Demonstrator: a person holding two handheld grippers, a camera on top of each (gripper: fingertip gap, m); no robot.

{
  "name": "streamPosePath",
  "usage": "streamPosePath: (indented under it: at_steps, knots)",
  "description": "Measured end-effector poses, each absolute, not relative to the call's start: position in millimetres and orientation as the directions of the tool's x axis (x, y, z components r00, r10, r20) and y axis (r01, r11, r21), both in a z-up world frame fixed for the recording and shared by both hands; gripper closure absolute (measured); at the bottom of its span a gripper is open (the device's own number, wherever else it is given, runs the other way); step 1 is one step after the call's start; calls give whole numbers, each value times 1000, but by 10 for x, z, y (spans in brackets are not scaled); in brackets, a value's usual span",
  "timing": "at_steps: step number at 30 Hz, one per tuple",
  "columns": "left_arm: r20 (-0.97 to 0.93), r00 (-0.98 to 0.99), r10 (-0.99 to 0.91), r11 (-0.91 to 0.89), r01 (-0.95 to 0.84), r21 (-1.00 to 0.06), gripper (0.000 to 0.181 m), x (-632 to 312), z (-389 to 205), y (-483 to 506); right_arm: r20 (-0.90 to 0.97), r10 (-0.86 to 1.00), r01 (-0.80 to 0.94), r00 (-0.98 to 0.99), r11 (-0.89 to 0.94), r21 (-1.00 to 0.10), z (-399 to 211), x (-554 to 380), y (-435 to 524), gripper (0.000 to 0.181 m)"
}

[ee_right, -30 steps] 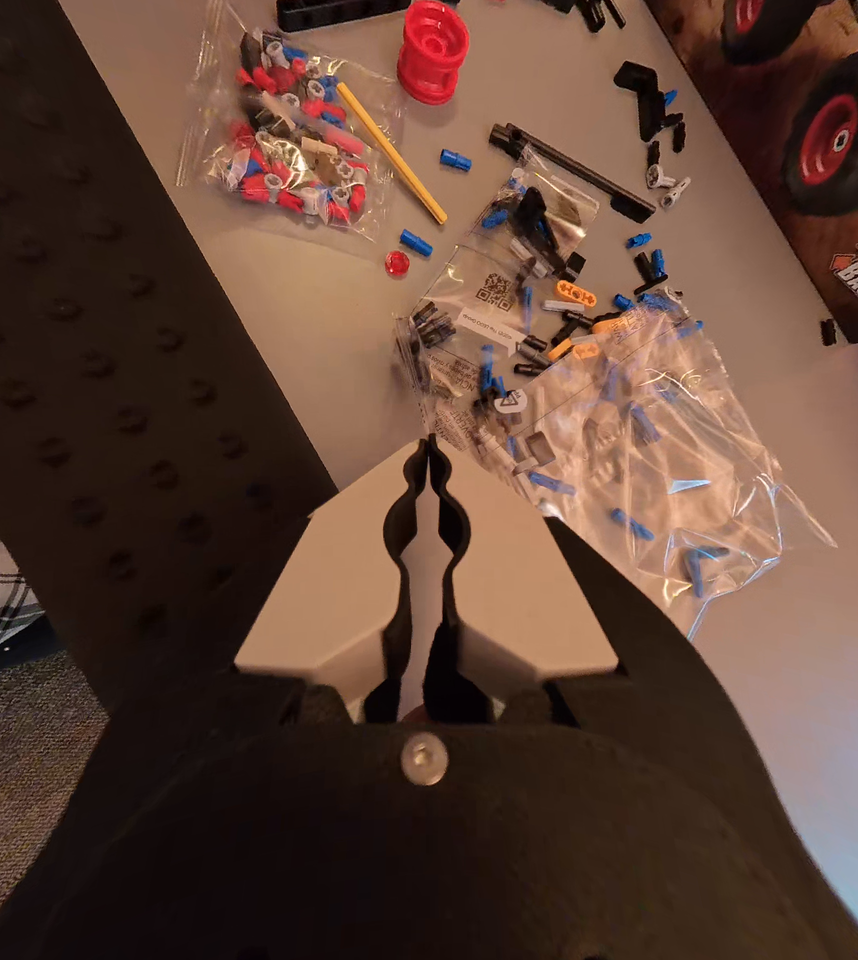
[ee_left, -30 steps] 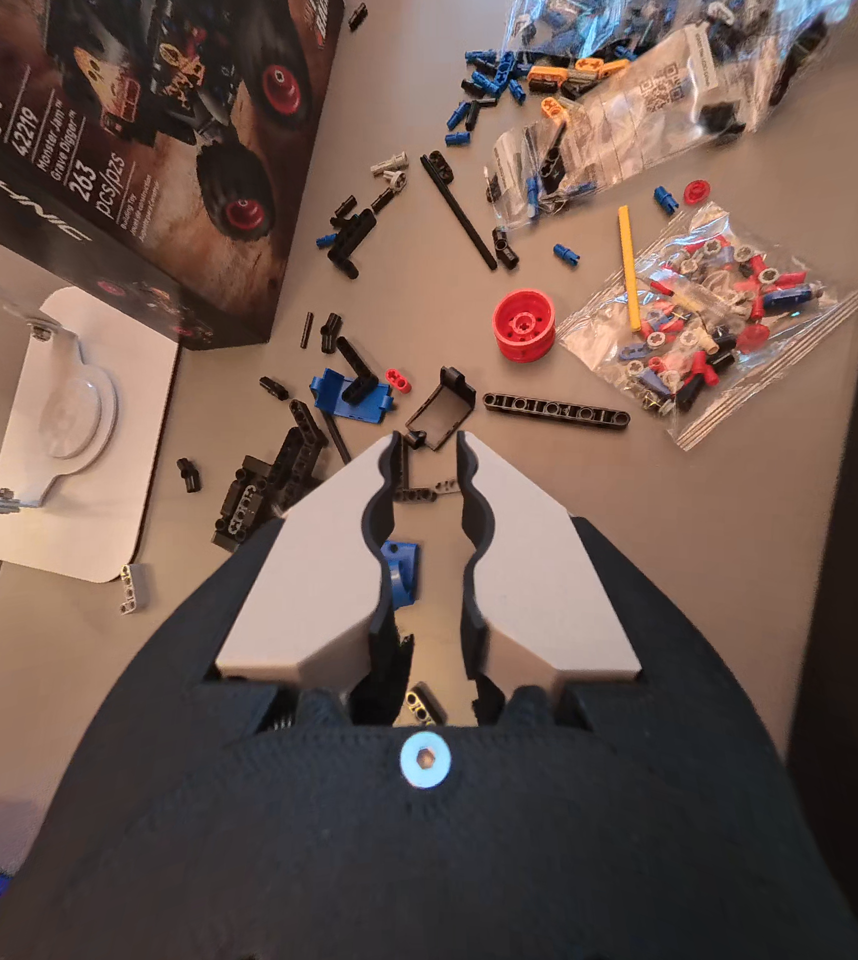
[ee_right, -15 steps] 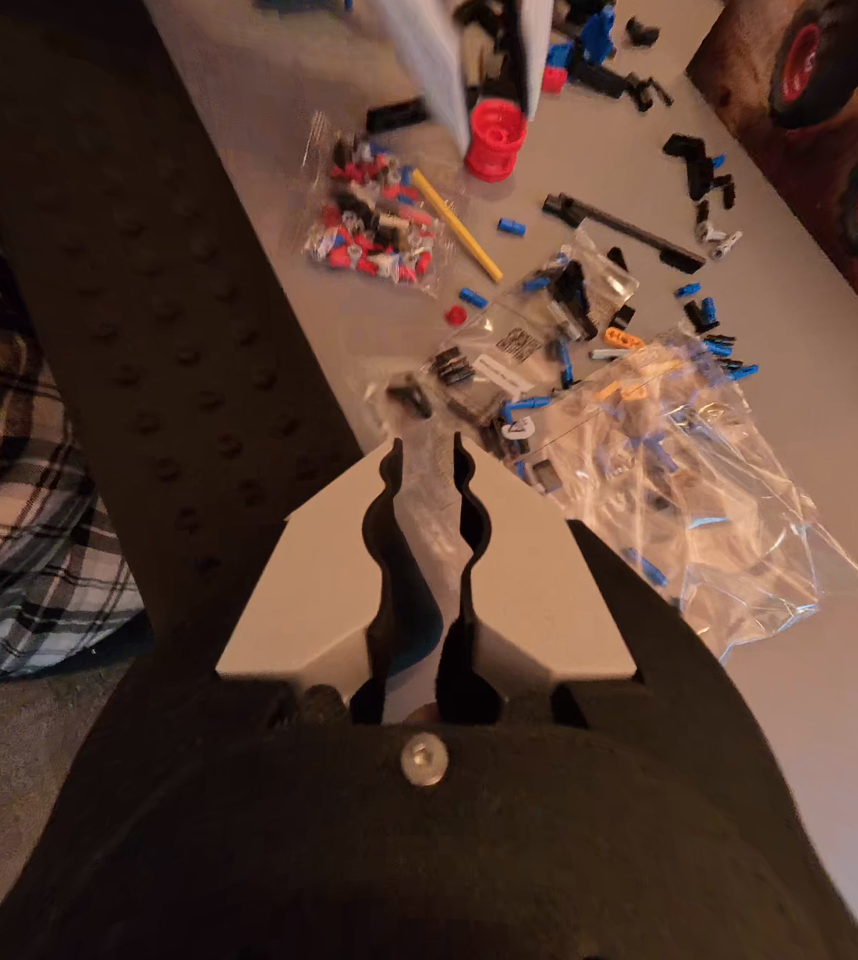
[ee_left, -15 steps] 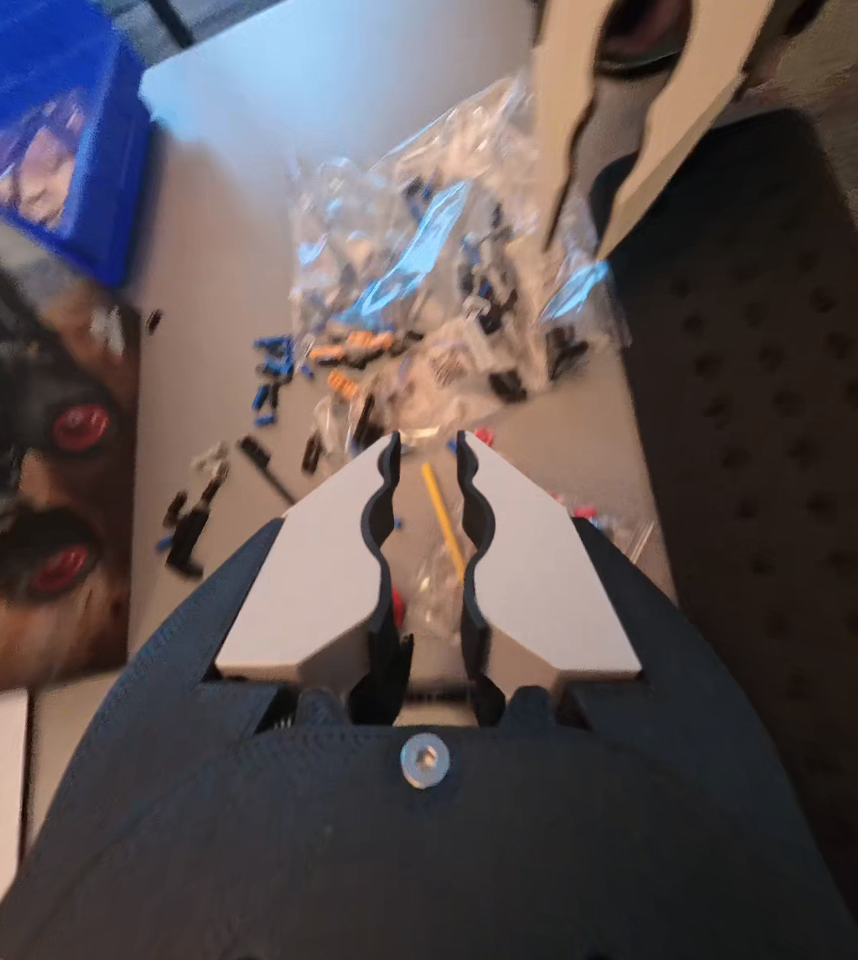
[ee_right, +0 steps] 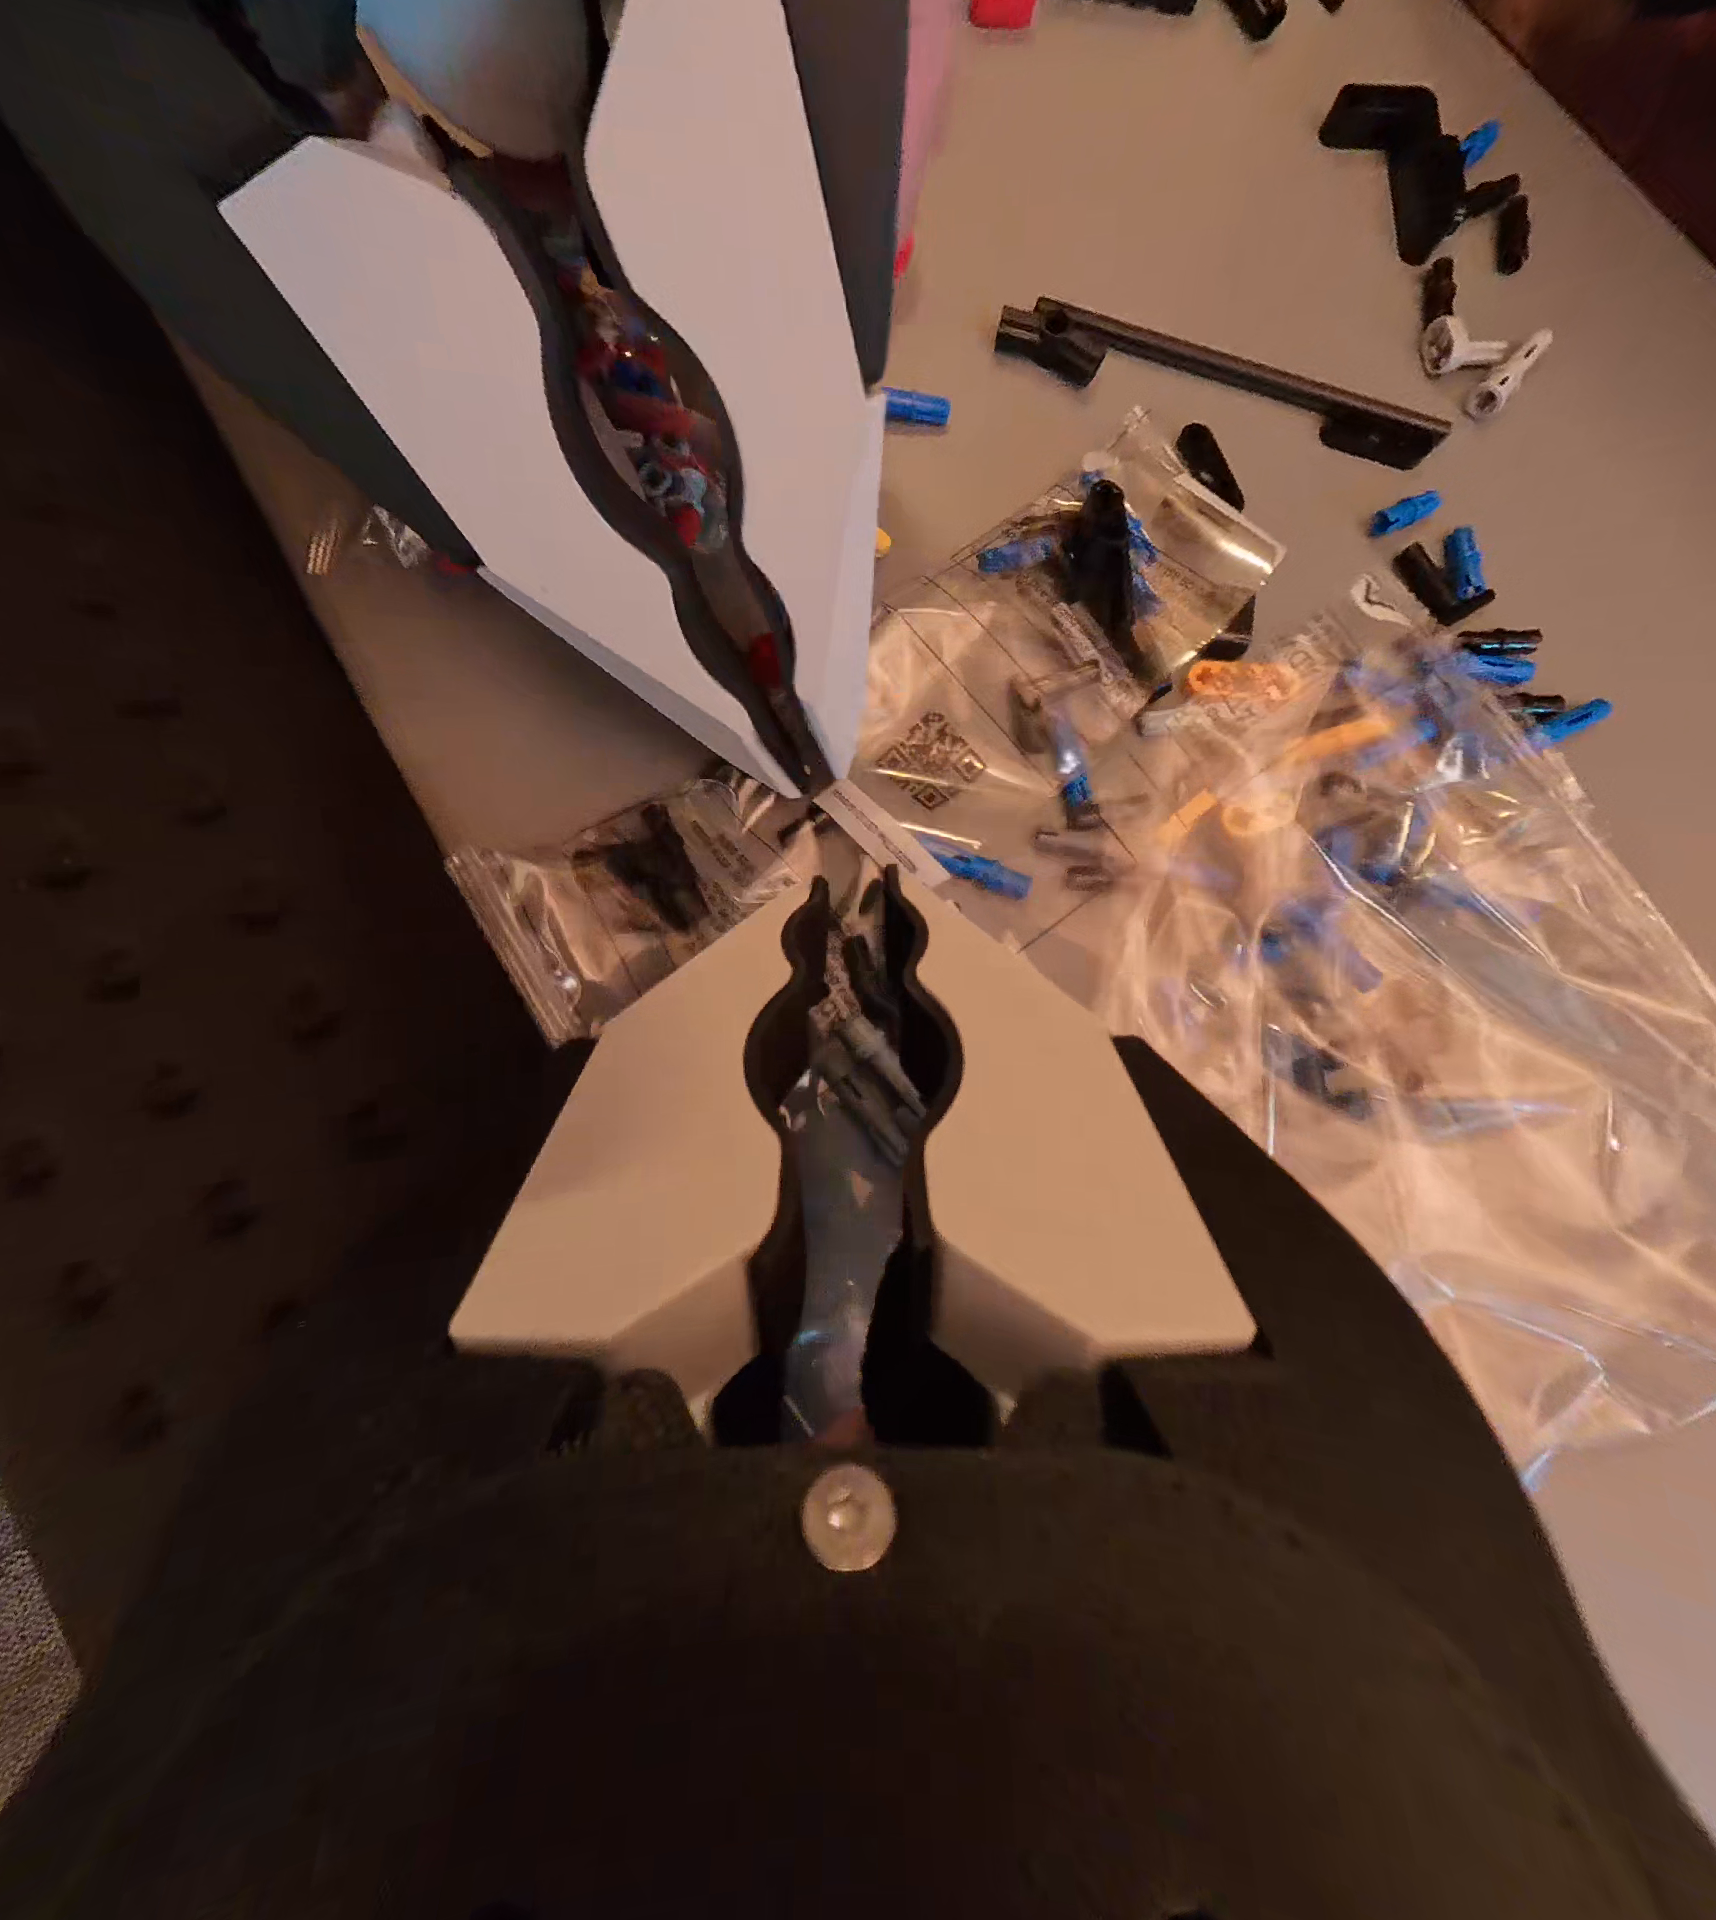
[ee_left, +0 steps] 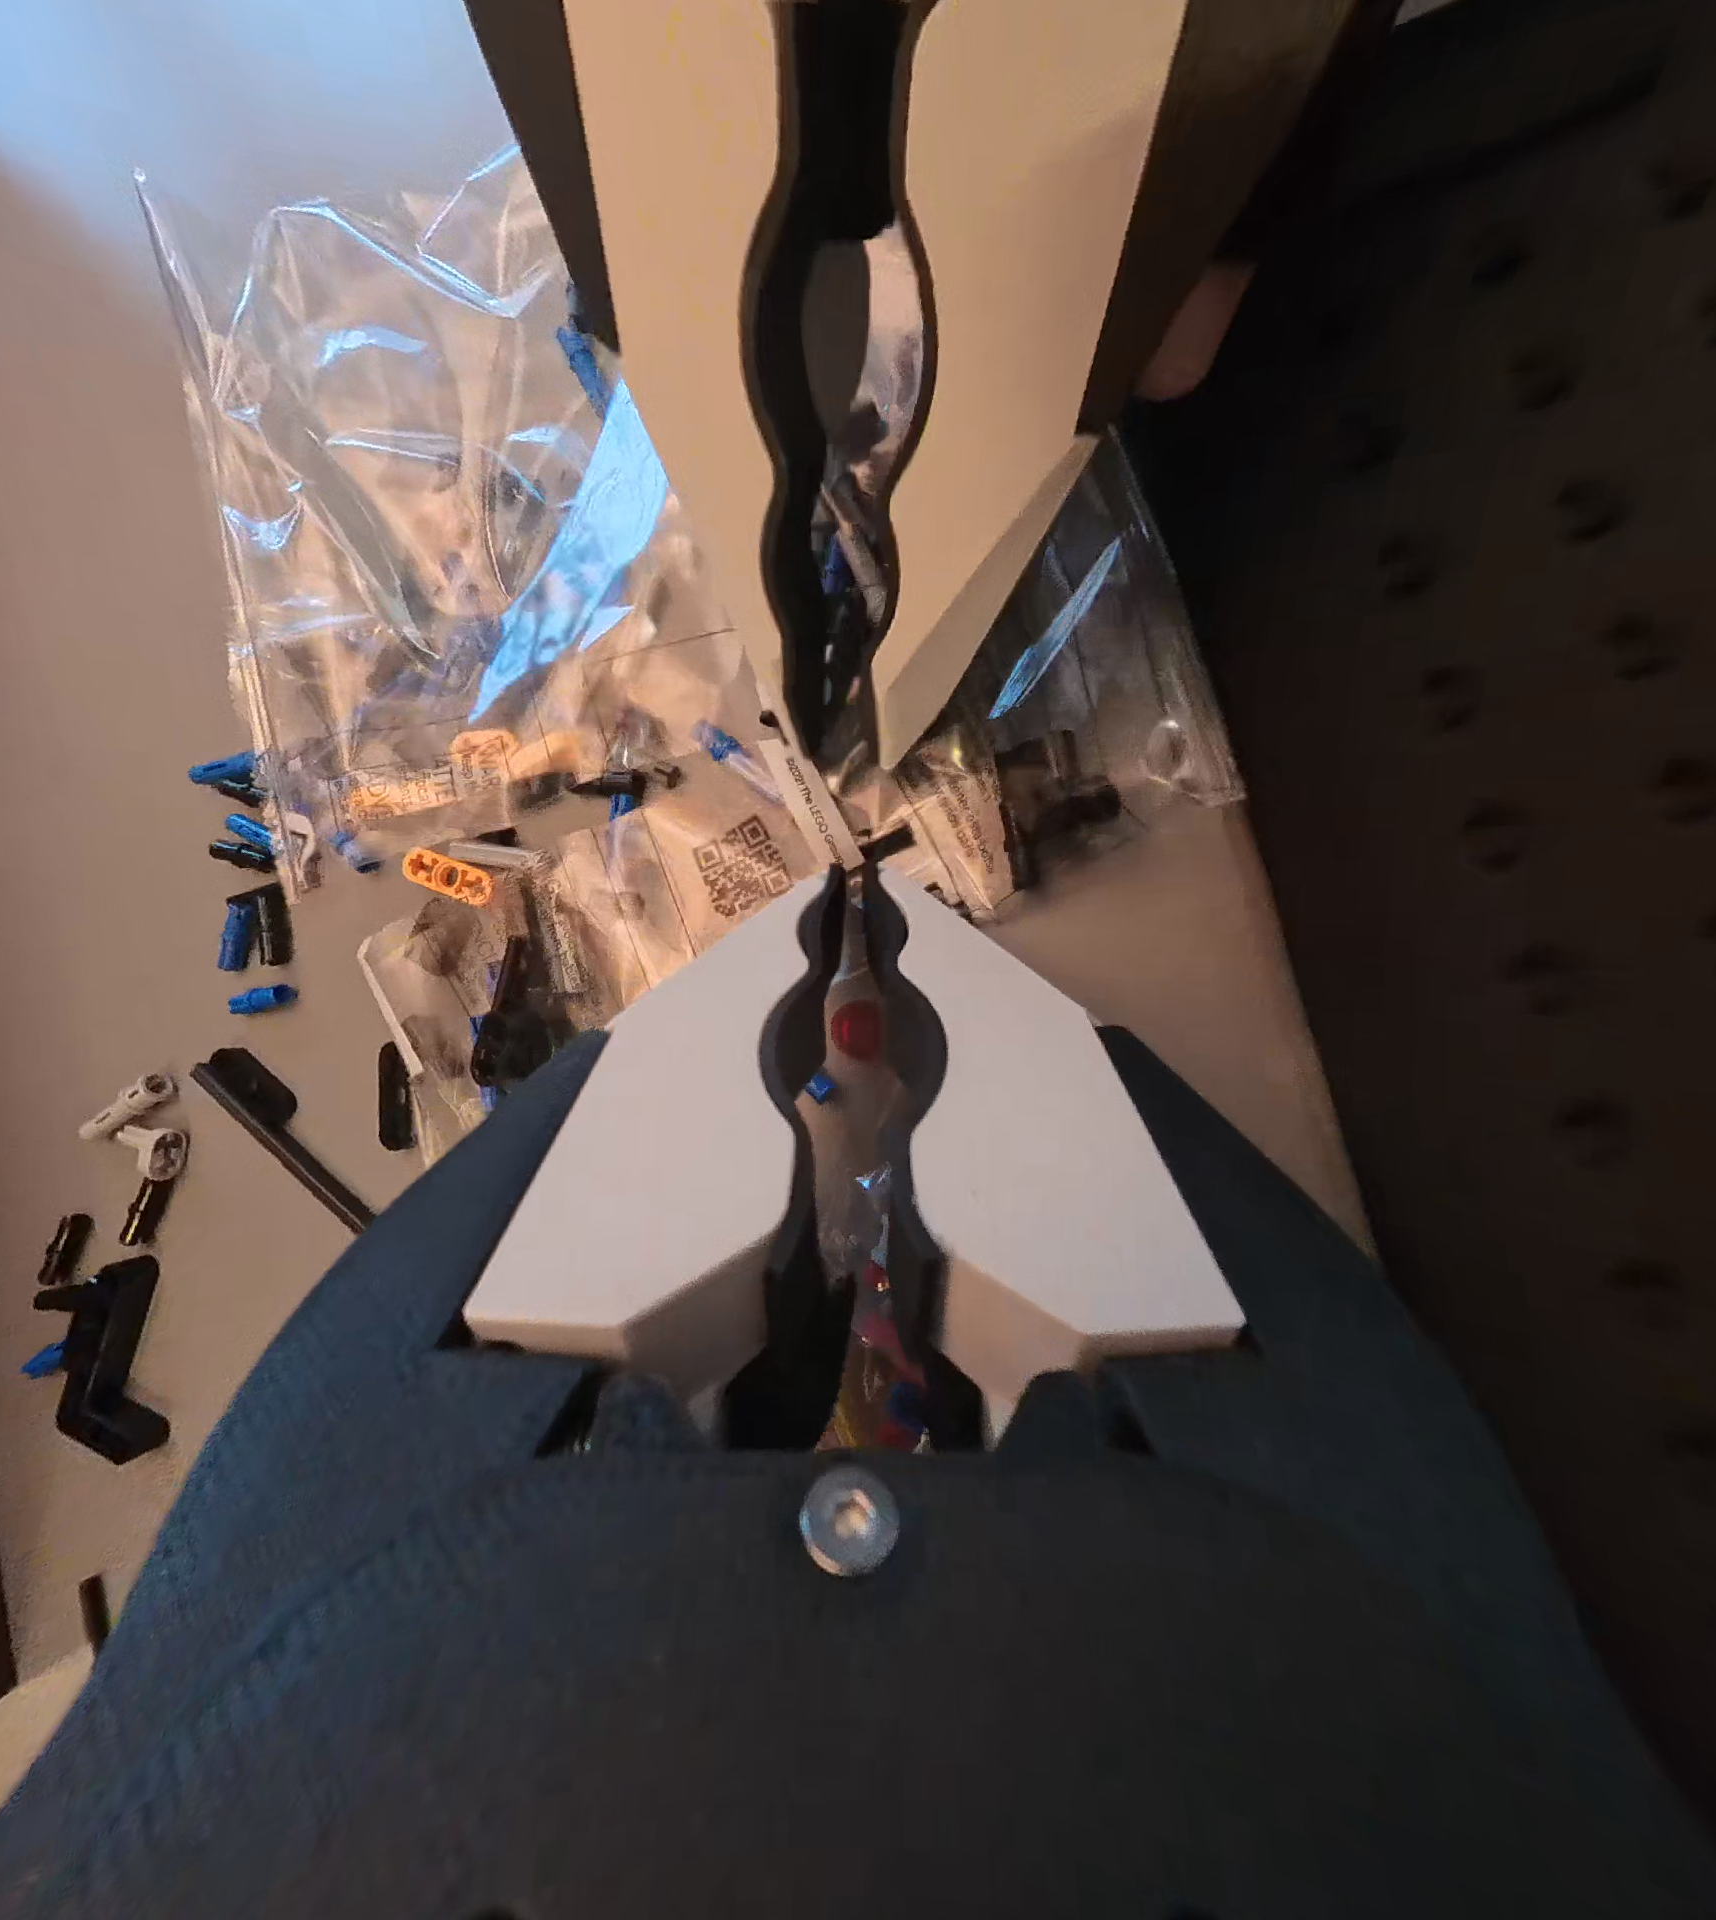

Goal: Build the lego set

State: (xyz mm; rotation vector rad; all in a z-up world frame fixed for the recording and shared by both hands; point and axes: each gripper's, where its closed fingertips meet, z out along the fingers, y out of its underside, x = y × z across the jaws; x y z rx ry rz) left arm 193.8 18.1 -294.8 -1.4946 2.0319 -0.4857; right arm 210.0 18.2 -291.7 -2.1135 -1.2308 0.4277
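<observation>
Over the small parts bag (ee_left: 947, 821) at the counter (ee_left: 54, 499) edge, the left claw (ee_left: 852, 875) and right claw (ee_right: 852, 891) meet tip to tip, both nearly together, apparently pinching the plastic. Looks like the bag-opening step; next needs a pull apart. A second ago they hung well apart, left open.

A: Item, left gripper (ee_left: 850, 881): dark navy textured shell, two pale grey wedge fingers (ee_left: 646, 1153) with black wavy inner edges, one silver hex screw (ee_left: 848, 1536) centred on the housing.

B: Item, right gripper (ee_right: 852, 894): same form, shell black rather than navy. Fingers (ee_right: 1041, 1132) pale, warm-tinted, black scalloped lining. One silver screw (ee_right: 848, 1517), mid-housing.

A: Markings?

B: None legible on either shell.
</observation>
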Motion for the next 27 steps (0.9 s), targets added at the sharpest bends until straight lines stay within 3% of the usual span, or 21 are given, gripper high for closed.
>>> streamPosePath:
  at_steps: [5,27]
  knots:
    - [-186,-216,-958,285,-749,-598,181,1915,-2969,161,40,849,650,527,-372,-663,-2935,2168,223,166]
    - [-176,-212,-961,276,-752,-599,181,1882,-2973,122,139,887,727,441,-262,-635,-2944,2129,279,179]
